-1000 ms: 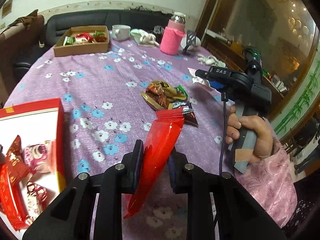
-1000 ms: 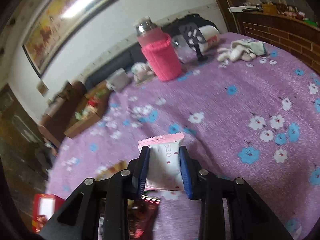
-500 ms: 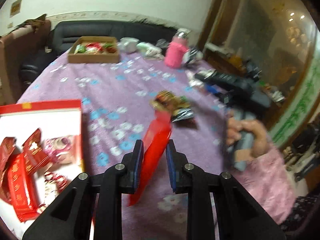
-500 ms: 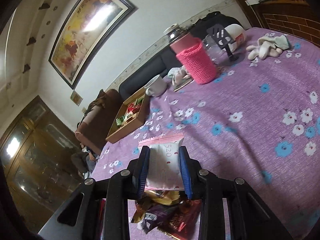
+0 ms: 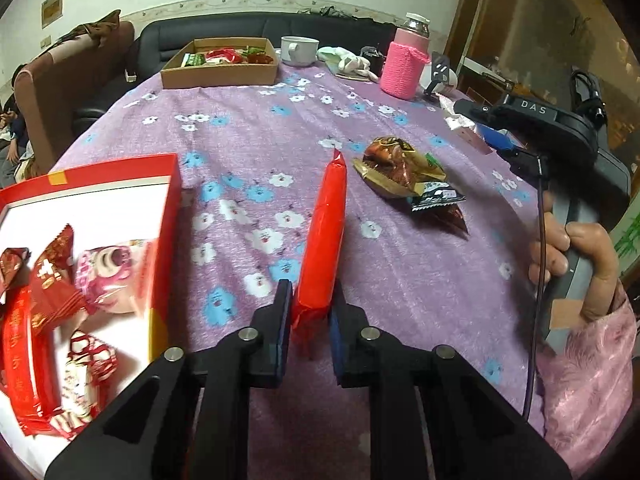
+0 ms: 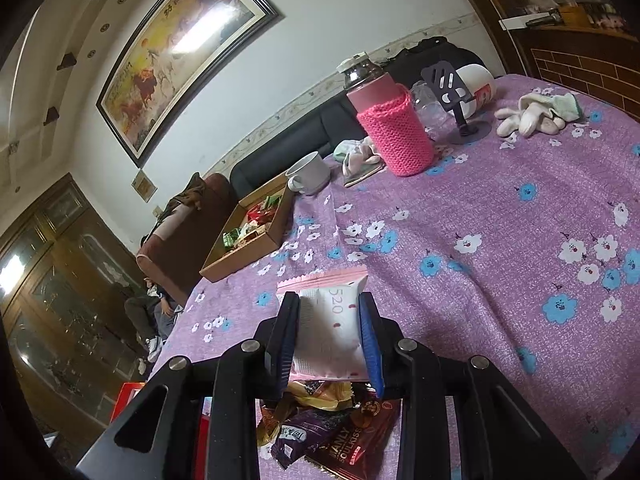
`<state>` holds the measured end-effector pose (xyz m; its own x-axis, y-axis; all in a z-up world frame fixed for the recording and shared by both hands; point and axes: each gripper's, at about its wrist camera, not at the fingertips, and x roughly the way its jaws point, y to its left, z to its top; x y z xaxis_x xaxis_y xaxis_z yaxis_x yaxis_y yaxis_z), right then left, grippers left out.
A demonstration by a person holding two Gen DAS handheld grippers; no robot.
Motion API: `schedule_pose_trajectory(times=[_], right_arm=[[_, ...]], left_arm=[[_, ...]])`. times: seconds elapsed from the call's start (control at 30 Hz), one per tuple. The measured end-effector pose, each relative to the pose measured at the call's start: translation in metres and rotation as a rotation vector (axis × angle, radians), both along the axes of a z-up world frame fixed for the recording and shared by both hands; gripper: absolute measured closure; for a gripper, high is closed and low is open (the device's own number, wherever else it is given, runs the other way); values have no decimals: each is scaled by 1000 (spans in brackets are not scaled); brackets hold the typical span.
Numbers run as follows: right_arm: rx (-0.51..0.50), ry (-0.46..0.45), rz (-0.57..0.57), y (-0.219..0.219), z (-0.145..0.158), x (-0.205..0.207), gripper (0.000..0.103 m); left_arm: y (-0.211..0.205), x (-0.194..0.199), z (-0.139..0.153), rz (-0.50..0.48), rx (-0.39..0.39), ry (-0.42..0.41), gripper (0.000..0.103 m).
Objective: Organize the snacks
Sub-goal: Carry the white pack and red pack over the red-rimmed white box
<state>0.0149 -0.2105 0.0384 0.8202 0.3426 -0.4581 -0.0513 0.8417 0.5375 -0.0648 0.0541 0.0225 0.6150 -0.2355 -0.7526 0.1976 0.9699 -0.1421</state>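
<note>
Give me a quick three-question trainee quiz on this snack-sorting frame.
1. True or false: the left gripper is shut on the long red packet.
2. What does the right gripper hold? A) white mug B) pink-and-white packet C) glove
3. Which box lies nearest the left gripper?

Key:
1. True.
2. B, the pink-and-white packet.
3. The red box; the cardboard box sits at the table's far edge.

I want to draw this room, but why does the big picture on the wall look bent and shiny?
In the right wrist view, the fisheye lens curves the framed painting, and a lamp's glare whitens its glass. In the left wrist view, the sofa and table edges bow too, while everything stays fairly sharp.
</note>
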Motion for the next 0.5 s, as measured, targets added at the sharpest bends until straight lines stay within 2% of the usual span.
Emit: schedule_pose_trajectory(times=[0.2,0.3,0.5], right_arm=[[13,7,9,-2,0,1,73],[18,-18,26,1,4,-2,73],[48,-64,140,17,10,-7,73]], left_arm=[[0,3,1,6,-28,-7,92],[2,0,7,3,-48,-27,93],[15,-7,18,22,-61,-61,93]])
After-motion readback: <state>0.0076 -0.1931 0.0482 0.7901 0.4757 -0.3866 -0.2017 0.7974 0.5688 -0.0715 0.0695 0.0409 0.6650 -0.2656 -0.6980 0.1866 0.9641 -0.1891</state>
